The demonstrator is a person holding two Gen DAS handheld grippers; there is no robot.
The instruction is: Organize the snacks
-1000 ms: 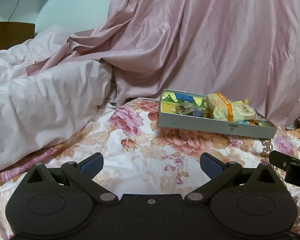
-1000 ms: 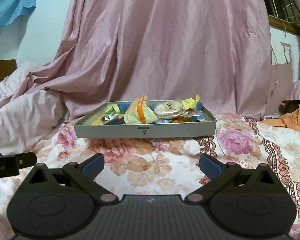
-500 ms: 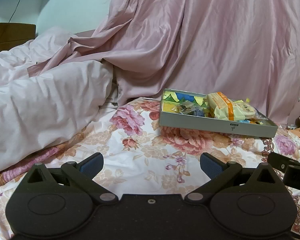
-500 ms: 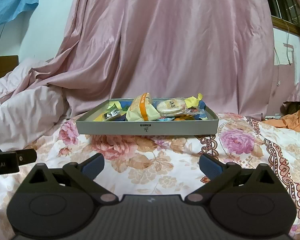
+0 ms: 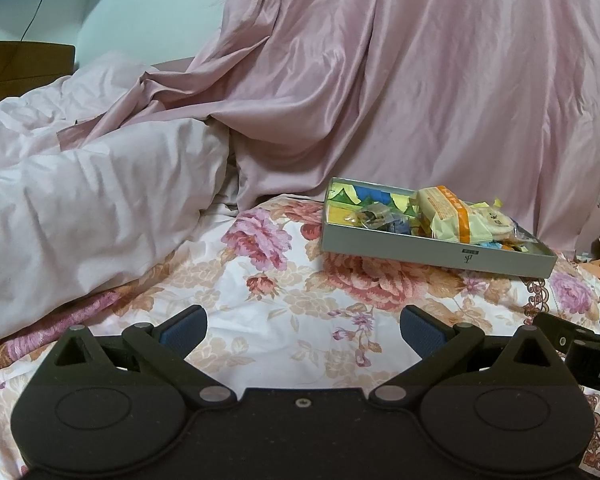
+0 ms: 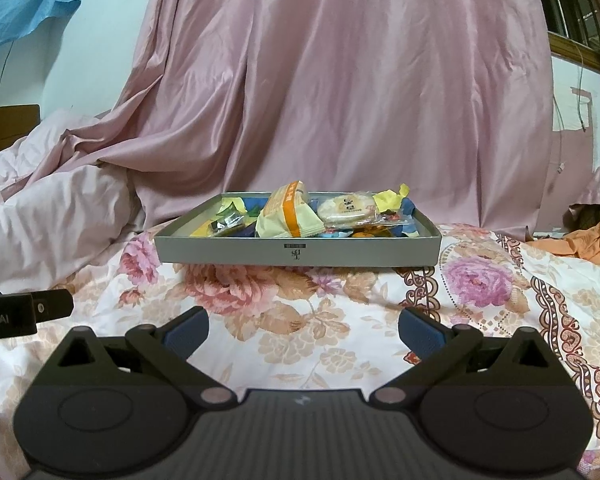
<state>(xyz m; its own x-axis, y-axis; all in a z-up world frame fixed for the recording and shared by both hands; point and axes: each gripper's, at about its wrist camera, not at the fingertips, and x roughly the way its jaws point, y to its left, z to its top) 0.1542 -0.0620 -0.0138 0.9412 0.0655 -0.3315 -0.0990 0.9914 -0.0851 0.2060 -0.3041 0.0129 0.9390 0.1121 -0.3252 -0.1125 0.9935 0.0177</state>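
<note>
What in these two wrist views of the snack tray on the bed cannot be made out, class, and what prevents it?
- Tray floor and the lowest snacks: both views, hidden by its near wall and the cream-and-orange packet.
- Label on the tray's front: both views, too small.
- Right gripper: left wrist view, cut off by the edge.
- Orange cloth: right wrist view, cut off.

Floral bedsheet [image 6: 340,340], grey snack tray [image 6: 300,250] resting on it, rumpled pale pink duvet [image 5: 80,216] at left, orange cloth [image 6: 592,244] at right
</note>
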